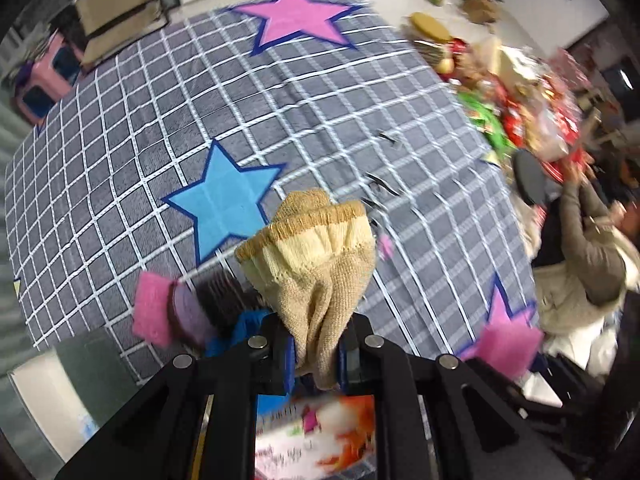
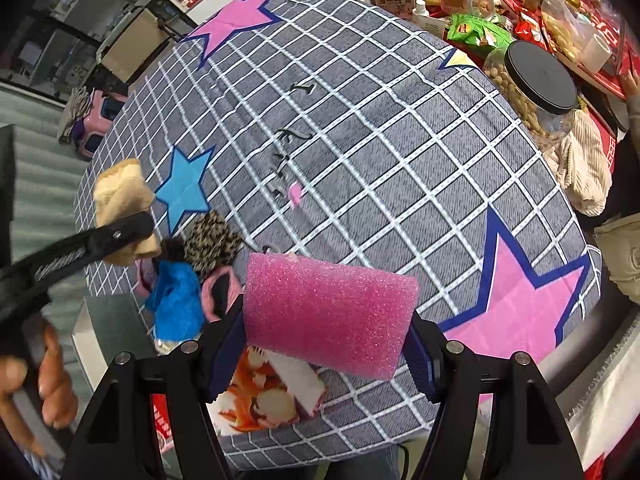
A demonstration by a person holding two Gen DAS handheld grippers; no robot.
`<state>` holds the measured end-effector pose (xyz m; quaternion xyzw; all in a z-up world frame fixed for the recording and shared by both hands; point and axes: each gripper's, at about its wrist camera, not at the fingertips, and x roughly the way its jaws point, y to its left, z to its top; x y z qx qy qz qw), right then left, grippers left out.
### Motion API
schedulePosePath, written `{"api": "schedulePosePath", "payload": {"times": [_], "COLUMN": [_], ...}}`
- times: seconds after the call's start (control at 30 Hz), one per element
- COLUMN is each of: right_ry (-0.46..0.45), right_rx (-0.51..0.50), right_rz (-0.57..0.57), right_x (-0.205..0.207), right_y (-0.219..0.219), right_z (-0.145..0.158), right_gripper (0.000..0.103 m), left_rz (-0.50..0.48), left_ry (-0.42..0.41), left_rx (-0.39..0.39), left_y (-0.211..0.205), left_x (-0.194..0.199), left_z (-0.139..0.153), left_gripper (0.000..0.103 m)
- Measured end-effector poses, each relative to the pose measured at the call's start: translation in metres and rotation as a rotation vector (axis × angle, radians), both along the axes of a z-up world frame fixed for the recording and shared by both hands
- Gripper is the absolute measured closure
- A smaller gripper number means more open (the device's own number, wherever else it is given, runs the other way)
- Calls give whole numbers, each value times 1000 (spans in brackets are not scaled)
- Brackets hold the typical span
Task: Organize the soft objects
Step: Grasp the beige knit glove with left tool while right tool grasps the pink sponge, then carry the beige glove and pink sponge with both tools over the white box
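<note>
**Both grippers loaded, soft pile partly built at near-left edge**

Left gripper [image 1: 316,354]: jaws clamped on a beige knit sock [image 1: 316,268], bunched, cuff end sticking forward, held up off the checked cloth [image 1: 320,120]. Right gripper [image 2: 320,354]: jaws closed around a pink sponge [image 2: 330,312], one pad on each short side, block tilted, also lifted.

Progress, as a judgement: midway. A small cluster of soft items already sits at the near-left edge of the tabletop: a blue cloth [image 2: 176,300], a brown-black speckled knit piece [image 2: 212,240], a pink-trimmed dark item [image 2: 222,292], all touching or overlapping. Sock and sponge are not yet set down, so two items are left to place at least. A printed snack packet [image 2: 272,396] lies at the near edge under the sponge; not obviously soft. Rest of the cloth is bare except for a small pink scrap [image 2: 295,194] mid-tabletop.

View differences: right wrist view shows the left gripper from the side with the sock in it, above the tabletop's left edge, plus the whole pile and a black-lidded jar [image 2: 536,88] with clutter at the far-right corner. Left wrist view is motion-blurred; it shows the sock grip close up and the sponge only as a blurred pink patch at right. The pile is mostly hidden behind the sock there.
</note>
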<state>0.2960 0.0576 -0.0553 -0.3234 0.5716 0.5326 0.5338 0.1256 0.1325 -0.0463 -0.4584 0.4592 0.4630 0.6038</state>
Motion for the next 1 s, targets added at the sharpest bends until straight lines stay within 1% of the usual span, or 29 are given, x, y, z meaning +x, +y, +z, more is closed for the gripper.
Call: {"api": "schedulePosePath", "payload": {"times": [0.1, 0.2, 0.33, 0.43, 0.53, 0.67, 0.8, 1.0], "right_ry": [-8, -12, -15, -11, 3, 4, 6, 4], "right_rx": [8, 16, 40, 57, 69, 87, 113, 144], "right_rz": [2, 1, 8, 5, 8, 40, 97, 189], "right_x": [-12, -28, -50, -65, -85, -114, -147, -187], "right_y": [-14, -33, -58, -75, -91, -107, -122, -135], "right_z": [3, 7, 19, 28, 34, 43, 54, 66], "right_gripper": [32, 32, 32, 32, 32, 32, 32, 32], "left_rz": [-52, -99, -138, -148, -140, -116, -85, -27], "left_ry": [-25, -43, -55, -57, -55, -57, -47, -26], "left_rx": [30, 43, 57, 62, 66, 82, 115, 149], "left_y": [-29, -59, -98, -127, -152, -177, -194, -214], "left_x": [7, 1, -20, -39, -61, -89, -111, -144], "left_z": [10, 23, 38, 47, 55, 66, 77, 84], "left_gripper": [86, 86, 86, 86, 86, 86, 86, 86]}}
